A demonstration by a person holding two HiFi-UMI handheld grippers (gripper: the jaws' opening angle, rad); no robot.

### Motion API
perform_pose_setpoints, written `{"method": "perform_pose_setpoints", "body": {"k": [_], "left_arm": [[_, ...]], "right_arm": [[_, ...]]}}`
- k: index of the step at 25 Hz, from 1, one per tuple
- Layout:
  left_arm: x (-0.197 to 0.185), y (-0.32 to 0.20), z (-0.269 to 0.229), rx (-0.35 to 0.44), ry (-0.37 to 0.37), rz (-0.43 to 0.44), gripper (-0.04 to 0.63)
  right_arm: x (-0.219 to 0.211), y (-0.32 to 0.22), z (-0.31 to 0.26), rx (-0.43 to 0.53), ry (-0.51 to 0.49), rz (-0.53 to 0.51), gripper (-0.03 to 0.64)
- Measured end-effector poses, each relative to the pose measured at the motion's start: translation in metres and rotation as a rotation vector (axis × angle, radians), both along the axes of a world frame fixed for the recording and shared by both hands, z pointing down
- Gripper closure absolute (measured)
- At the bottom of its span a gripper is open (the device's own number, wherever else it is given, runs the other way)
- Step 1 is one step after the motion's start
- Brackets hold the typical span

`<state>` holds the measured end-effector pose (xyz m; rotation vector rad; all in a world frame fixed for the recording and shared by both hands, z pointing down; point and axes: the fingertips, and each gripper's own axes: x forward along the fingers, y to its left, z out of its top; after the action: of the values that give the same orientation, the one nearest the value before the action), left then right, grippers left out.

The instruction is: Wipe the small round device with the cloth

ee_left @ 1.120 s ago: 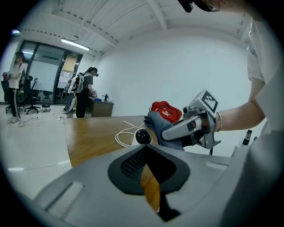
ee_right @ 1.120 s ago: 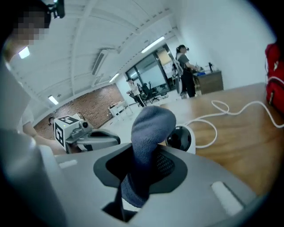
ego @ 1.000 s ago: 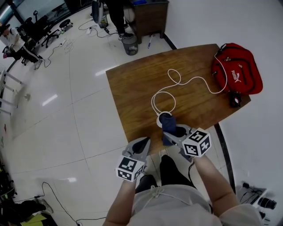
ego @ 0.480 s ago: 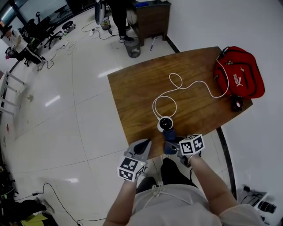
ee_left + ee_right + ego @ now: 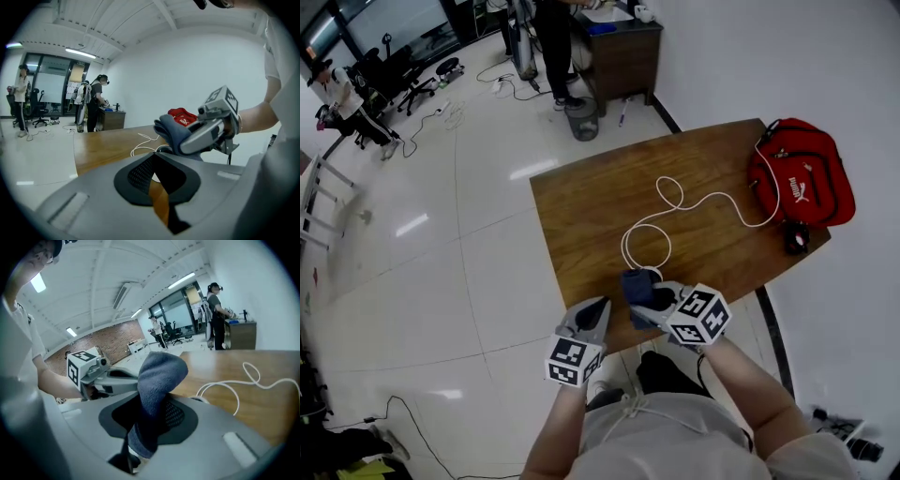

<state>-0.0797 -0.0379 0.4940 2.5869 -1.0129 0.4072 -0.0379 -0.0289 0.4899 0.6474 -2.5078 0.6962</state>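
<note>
on the near edge of the wooden table (image 5: 581, 216), grips a dark blue cloth (image 5: 636, 283) with the right gripper (image 5: 640, 302): jaws clamped on the cloth's lower end, upper end bunched and standing up past the tips. hangs that cloth right over the small round device (image 5: 162, 149); touching or just above, cannot tell. hides the device from the head view; leaves only a dark sliver with a pale rim peeking out under the cloth in the left gripper view. holds the left gripper (image 5: 596, 309) just beside the right one, at the table's front edge, jaws pressed fully together with nothing between them. beyond the cloth, loops of white cable (image 5: 675, 202) across the wood, running to a red bag (image 5: 802, 169) at the table's right end. beside the bag, at the table's edge, a small black object (image 5: 795, 236), too small to tell what.
</note>
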Motion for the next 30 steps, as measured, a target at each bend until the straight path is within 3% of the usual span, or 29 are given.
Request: {"method": "perform_pose_setpoints", "body": {"k": [5, 11, 13, 22, 30], "left_arm": [[0.004, 0.000, 0.007, -0.022, -0.003, 0.000, 0.589], [0.012, -0.001, 0.009, -0.035, 0.006, 0.011, 0.589], [0.014, -0.004, 0.010, -0.037, 0.008, 0.011, 0.589], [0.029, -0.012, 0.014, -0.050, 0.016, 0.025, 0.589], [0.048, -0.020, 0.011, -0.043, 0.022, 0.060, 0.589]], "right_arm": [[0.006, -0.047, 0.010, 0.070, 0.045, 0.062, 0.509], [0.038, -0.077, 0.013, -0.033, -0.180, 0.308, 0.508], [0.051, -0.083, 0.014, -0.058, -0.212, 0.358, 0.506], [0.085, -0.087, 0.007, -0.001, -0.110, 0.358, 0.506], [0.136, -0.080, 0.038, -0.065, 0.025, 0.430, 0.506]]}}
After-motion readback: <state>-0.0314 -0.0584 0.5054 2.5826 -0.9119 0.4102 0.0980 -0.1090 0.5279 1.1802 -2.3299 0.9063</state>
